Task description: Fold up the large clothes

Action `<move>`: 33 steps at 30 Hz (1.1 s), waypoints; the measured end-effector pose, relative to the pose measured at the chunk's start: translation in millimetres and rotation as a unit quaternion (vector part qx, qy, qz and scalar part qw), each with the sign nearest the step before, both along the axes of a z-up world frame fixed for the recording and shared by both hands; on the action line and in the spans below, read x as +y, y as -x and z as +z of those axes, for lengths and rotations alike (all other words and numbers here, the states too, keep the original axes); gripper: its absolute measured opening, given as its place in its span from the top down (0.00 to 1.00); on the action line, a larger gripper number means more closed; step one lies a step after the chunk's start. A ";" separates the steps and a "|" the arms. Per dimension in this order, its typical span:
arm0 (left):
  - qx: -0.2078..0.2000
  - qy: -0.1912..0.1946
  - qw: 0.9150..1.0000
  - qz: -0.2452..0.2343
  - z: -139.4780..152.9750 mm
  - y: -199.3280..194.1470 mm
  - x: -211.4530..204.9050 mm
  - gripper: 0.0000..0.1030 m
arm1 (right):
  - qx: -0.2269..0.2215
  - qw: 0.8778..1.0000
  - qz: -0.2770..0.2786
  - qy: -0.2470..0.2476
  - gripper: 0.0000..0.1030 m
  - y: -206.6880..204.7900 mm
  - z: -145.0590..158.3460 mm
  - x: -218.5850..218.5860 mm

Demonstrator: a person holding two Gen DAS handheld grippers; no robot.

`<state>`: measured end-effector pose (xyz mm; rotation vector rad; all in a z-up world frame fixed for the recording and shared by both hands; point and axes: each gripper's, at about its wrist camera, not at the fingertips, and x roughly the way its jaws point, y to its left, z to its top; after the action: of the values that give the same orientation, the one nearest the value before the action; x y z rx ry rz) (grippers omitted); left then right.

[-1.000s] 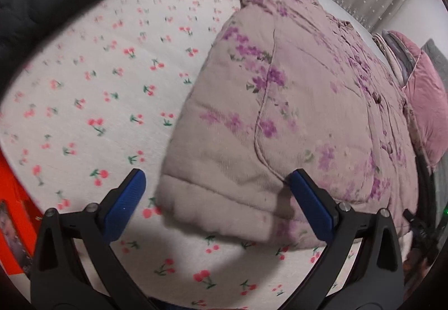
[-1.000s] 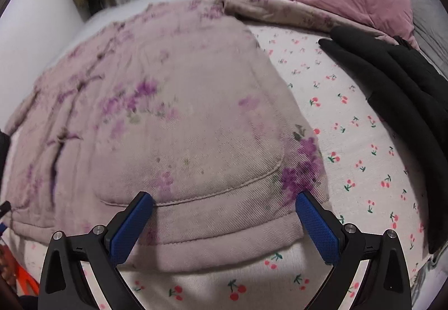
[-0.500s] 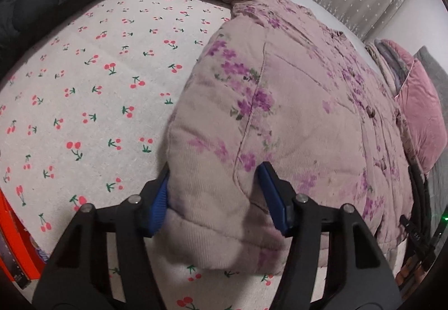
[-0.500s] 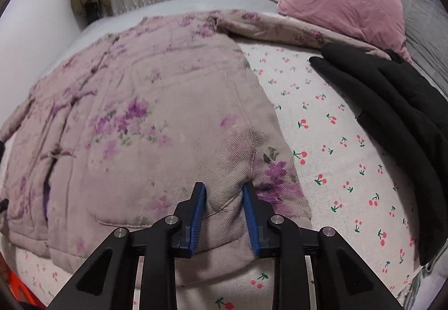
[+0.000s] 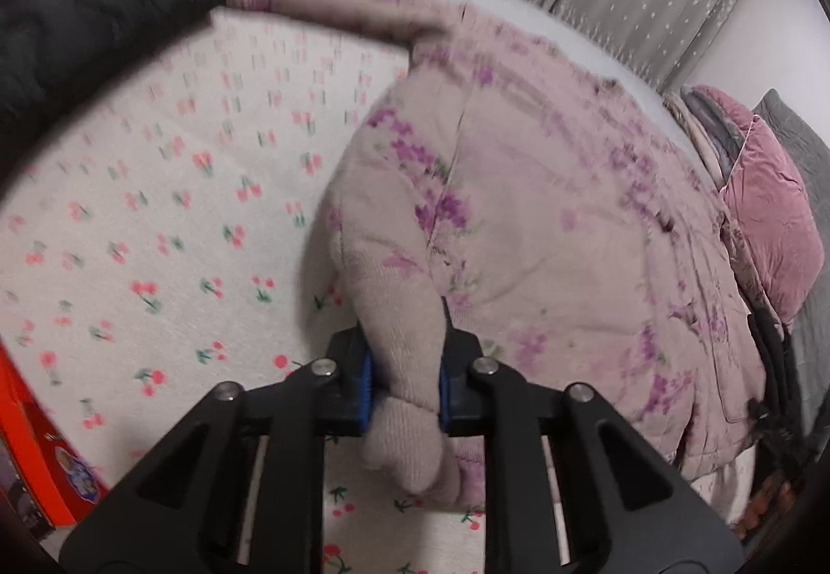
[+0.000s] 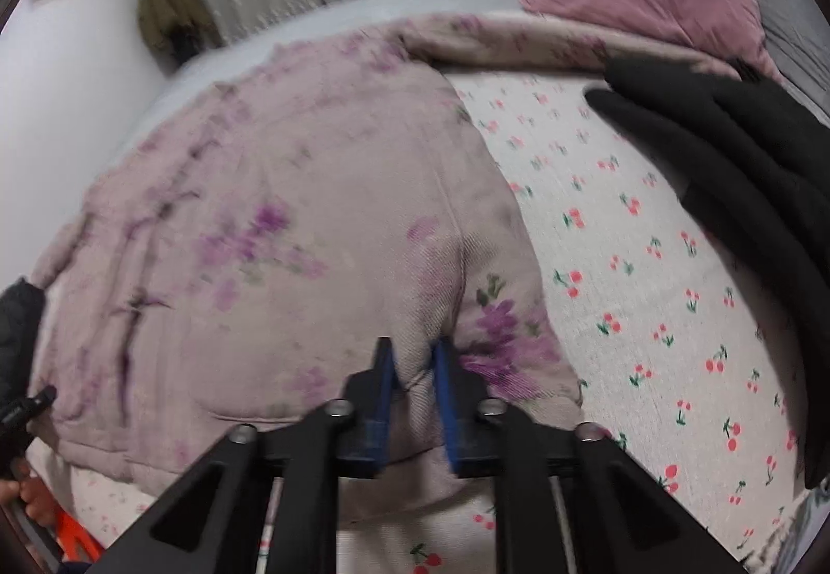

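Both grippers have closed since a second ago: left gripper [image 5: 403,387] and right gripper [image 6: 415,397] pinch the jacket [image 5: 544,237] hem on the bed [image 5: 155,211]. Next, lifting it toward the collar.

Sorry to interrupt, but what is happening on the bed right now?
A person is folding a padded floral jacket spread on the cherry-print sheet. The left tongs and right tongs are each shut on its near hem, which is bunched between the pads. A black coat lies beside it.
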<state>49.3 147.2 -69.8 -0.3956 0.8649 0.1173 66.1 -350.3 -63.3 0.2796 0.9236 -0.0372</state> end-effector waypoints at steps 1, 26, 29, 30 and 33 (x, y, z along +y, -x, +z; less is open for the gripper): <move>-0.015 -0.003 1.000 0.000 8.3 6.3 -0.6 0.81 | -0.014 1.000 0.001 -0.002 0.91 3.7 5.3 -1.3; -0.004 0.021 1.000 0.022 26.5 42.7 6.8 0.62 | 0.087 0.993 0.049 -0.070 0.95 26.3 5.6 -62.4; -0.027 0.007 0.999 0.018 36.1 64.9 5.7 0.57 | 0.084 0.992 0.095 -0.019 0.95 38.4 13.2 -61.4; -0.034 -0.009 0.999 0.009 39.1 68.5 2.1 0.47 | 0.083 0.990 0.116 -0.017 0.94 44.0 13.6 -65.2; -0.028 -0.015 0.999 -0.016 31.9 64.9 -8.1 0.32 | 0.089 0.986 0.140 -0.013 0.86 48.9 6.0 -76.5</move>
<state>-15.6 139.1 -37.9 -0.3546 0.8137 0.0902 17.2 -426.9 -57.3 0.1709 1.1343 0.2115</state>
